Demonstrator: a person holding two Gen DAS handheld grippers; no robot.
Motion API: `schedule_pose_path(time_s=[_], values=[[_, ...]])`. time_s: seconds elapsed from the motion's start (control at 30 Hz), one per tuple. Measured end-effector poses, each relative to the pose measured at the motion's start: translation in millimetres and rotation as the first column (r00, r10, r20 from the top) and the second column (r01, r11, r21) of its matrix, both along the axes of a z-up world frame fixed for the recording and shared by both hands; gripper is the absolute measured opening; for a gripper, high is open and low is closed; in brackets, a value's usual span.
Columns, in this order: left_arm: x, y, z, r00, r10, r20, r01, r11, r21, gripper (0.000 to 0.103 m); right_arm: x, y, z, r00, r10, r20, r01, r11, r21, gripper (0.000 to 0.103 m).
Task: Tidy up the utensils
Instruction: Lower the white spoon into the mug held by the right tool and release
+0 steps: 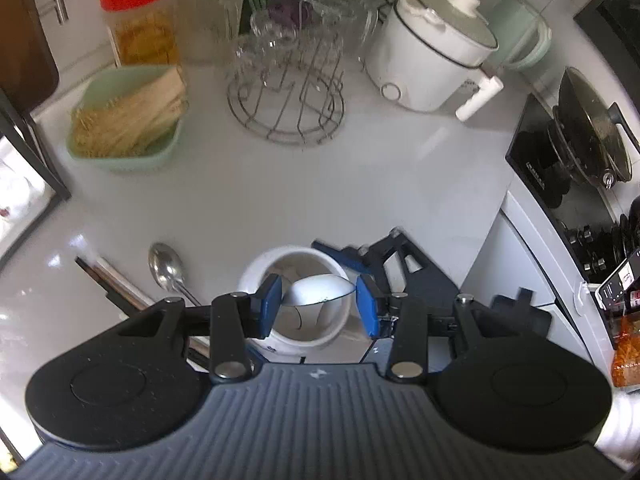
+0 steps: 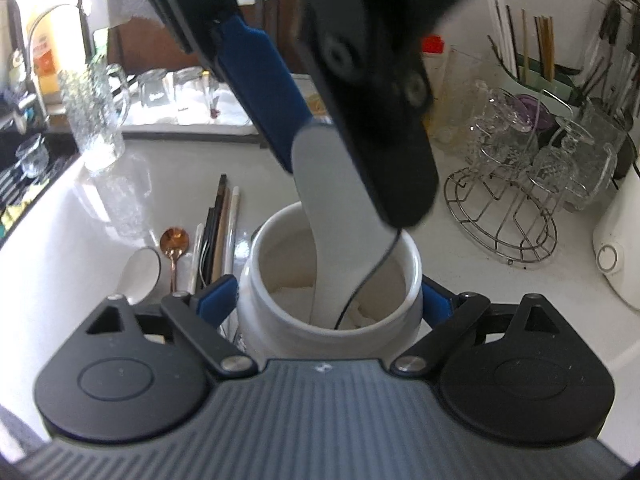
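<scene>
left tongs (image 1: 320, 300) are seen at a middling gap, blue pads closed on a white spoon (image 1: 320, 290), which is held btwn them. in the right wrist view the spoon is seen hanging steeply from those pads, its lower end w/ a thin dark rim already inside the white jar (image 2: 280, 332), upper end still above the rim. right tongs (image 2: 328, 296) are set wide, one pad on each side of the jar's wall, just beside it; no squeeze on the jar can be made out. the jar is stood upright on the white counter (image 1: 320, 184), directly under the left tongs and btwn the right ones.

just beside the jar, on its side toward the sink, more utensils are laid flat on the counter: a bundle of chopsticks (image 2: 222, 232), a copper spoon (image 2: 174, 240), a 2nd white spoon (image 2: 140, 272) and a steel spoon (image 1: 168, 268). further back a wire rack (image 1: 286, 108) w/ upturned glasses is placed, and a white cooker (image 1: 432, 56) is set beside it. a green tub of wooden sticks (image 1: 124, 120) and a red-lidded jar (image 1: 138, 16) are kept near the wall. a glass mug (image 2: 96, 120) is stood at the counter's edge by the sink. a lidded pan (image 1: 588, 128) is seen on a black hob, well apart from the jar.
</scene>
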State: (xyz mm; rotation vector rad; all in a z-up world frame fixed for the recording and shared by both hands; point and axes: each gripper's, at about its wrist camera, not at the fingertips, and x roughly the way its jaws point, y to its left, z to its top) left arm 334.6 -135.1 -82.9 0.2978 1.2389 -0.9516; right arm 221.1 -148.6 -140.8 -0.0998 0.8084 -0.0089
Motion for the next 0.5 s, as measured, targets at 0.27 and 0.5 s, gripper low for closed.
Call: schedule_pose_path(time_s=[0.27,0.5], values=[[-0.8,-12.0,-14.0,0.999,-0.025,-0.019,0.026,0.999,0.044,0.046,-3.3,-0.9,5.5,0.999,0.025,0.022,-0.025,0.999,0.020,0.103],[-0.3,-17.2,-24.2,0.999,-0.024,-0.027,0.026,0.997,0.074,0.046,-6.0,-14.8,-4.2,1.000,-0.019,-0.015,0.021,0.991,0.133,0.102]])
